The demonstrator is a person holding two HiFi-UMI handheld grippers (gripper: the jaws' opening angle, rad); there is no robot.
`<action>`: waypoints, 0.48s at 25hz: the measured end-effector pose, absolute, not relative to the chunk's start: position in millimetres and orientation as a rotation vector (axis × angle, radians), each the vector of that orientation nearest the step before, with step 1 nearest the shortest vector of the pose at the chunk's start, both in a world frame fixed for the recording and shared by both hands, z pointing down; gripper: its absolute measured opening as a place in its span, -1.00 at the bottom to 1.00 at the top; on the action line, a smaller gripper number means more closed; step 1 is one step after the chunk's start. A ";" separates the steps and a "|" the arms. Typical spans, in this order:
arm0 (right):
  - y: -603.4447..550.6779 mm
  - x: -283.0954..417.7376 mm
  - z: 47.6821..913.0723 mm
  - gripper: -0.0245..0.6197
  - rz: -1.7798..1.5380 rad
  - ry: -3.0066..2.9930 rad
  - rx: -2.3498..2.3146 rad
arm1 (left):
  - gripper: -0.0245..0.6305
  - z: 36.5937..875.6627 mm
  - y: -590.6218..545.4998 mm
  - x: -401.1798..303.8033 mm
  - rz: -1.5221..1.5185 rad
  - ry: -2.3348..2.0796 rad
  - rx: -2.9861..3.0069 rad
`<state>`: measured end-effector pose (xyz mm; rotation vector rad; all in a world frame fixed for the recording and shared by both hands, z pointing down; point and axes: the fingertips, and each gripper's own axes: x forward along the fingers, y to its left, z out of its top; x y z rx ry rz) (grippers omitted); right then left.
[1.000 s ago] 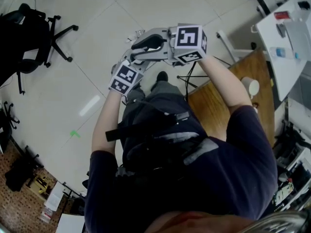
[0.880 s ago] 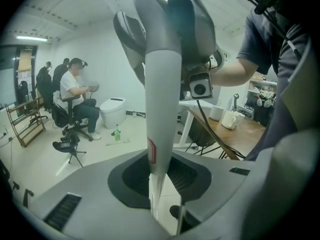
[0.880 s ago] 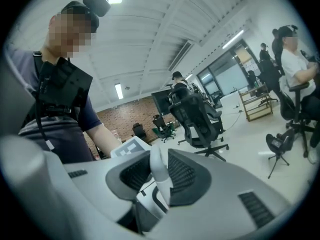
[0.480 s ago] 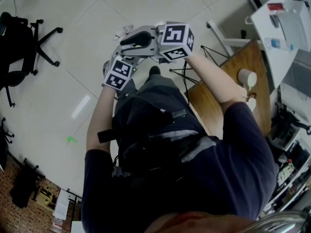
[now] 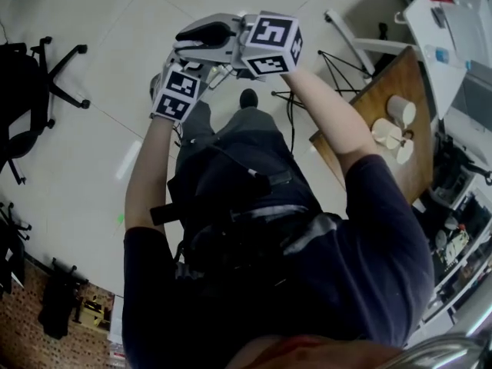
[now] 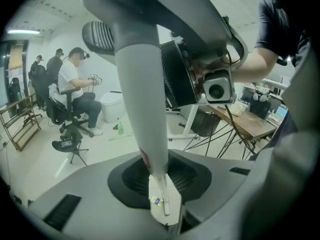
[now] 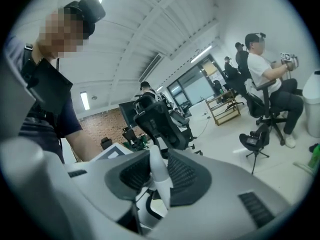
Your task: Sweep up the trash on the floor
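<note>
Floor: pale tiles (image 5: 92, 167) seen from high above, lying under both claws.
Left claw (image 6: 162, 186): jaws closed on a white handle (image 6: 142, 109), which runs up and away from it.
Right claw (image 7: 159, 181): jaws clamped on the same handle, further along it and just beside the left claw.
Handle's far end: hidden behind the claws in the head view.
Shoe (image 5: 248, 97): on the floor, just below the claws.
Wooden table (image 5: 380, 79): to the right of the right claw.
Office chair (image 5: 23, 75): well to the left of the left claw.
Seated person (image 6: 75, 84): far beyond the left claw, on its left side.
</note>
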<state>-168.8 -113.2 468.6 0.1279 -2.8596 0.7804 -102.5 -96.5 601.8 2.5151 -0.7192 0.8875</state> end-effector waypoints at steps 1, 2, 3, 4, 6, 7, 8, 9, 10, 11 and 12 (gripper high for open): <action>-118.6 -171.1 470.0 -0.54 0.777 -2.857 0.142 | -0.67 603.3 -101.5 -104.8 0.897 -0.711 2.522; -123.8 -173.3 471.4 -0.54 0.772 -2.854 0.153 | -0.67 604.7 -105.8 -106.8 0.905 -0.702 2.529; -128.9 -175.3 472.8 -0.55 0.767 -2.850 0.163 | -0.67 605.8 -109.8 -108.5 0.912 -0.692 2.536; -134.2 -177.1 474.1 -0.55 0.764 -2.848 0.171 | -0.67 606.9 -113.7 -109.9 0.920 -0.681 2.544; -144.8 -181.1 476.1 -0.55 0.762 -2.844 0.185 | -0.66 608.8 -121.9 -112.9 0.937 -0.663 2.555; -149.6 -183.1 476.8 -0.55 0.761 -2.843 0.193 | -0.66 609.6 -126.1 -114.5 0.943 -0.656 2.559; -154.0 -184.9 477.4 -0.55 0.761 -2.844 0.203 | -0.66 610.0 -130.2 -116.0 0.947 -0.651 2.566; -157.9 -186.0 477.8 -0.55 0.762 -2.845 0.215 | -0.66 610.0 -134.5 -117.2 0.948 -0.647 2.575; -161.4 -186.4 478.1 -0.55 0.763 -2.847 0.227 | -0.66 609.7 -138.7 -117.9 0.950 -0.646 2.585; -164.7 -186.4 478.2 -0.55 0.765 -2.849 0.239 | -0.66 609.4 -142.5 -118.4 0.953 -0.644 2.592; -168.0 -186.5 478.1 -0.55 0.768 -2.851 0.249 | -0.66 609.3 -145.9 -118.8 0.958 -0.643 2.595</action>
